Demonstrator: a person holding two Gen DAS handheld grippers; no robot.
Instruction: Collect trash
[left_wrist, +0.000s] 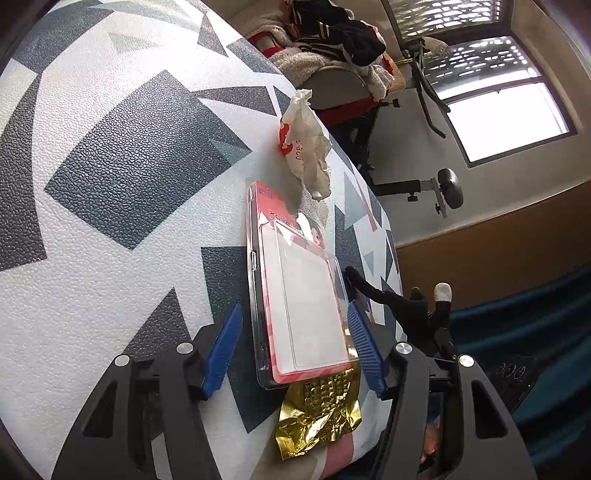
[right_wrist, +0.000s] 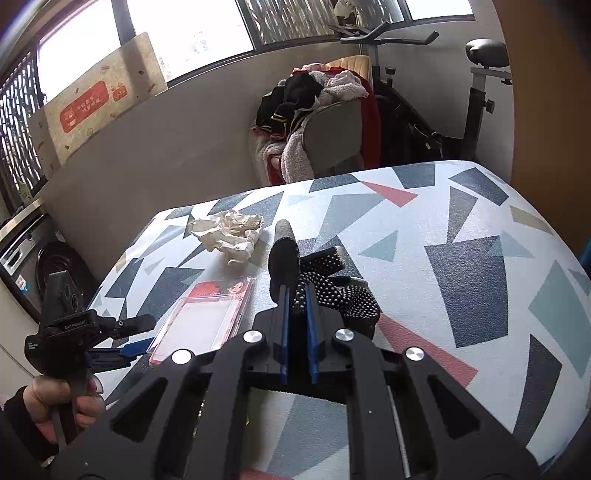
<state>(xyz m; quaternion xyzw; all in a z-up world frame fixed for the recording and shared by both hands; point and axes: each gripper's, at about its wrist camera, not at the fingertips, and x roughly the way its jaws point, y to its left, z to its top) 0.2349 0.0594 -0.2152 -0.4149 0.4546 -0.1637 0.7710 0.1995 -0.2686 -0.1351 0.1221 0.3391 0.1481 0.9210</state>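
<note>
A clear plastic blister pack with a red card (left_wrist: 301, 295) lies on the patterned table (left_wrist: 110, 147). My left gripper (left_wrist: 295, 350) is open, its blue pads either side of the pack's near end. A gold foil wrapper (left_wrist: 319, 417) lies under that end. A crumpled white wrapper (left_wrist: 306, 147) lies beyond. In the right wrist view, my right gripper (right_wrist: 297, 295) is shut on a black dotted glove (right_wrist: 325, 280) held over the table. The pack (right_wrist: 203, 317), the crumpled wrapper (right_wrist: 229, 230) and the left gripper (right_wrist: 122, 339) show to its left.
A chair piled with clothes (right_wrist: 317, 107) and an exercise bike (right_wrist: 476, 92) stand beyond the table's far edge. A cardboard box (right_wrist: 96, 107) leans at the window. The table edge (left_wrist: 384, 236) drops off close to the right of the pack.
</note>
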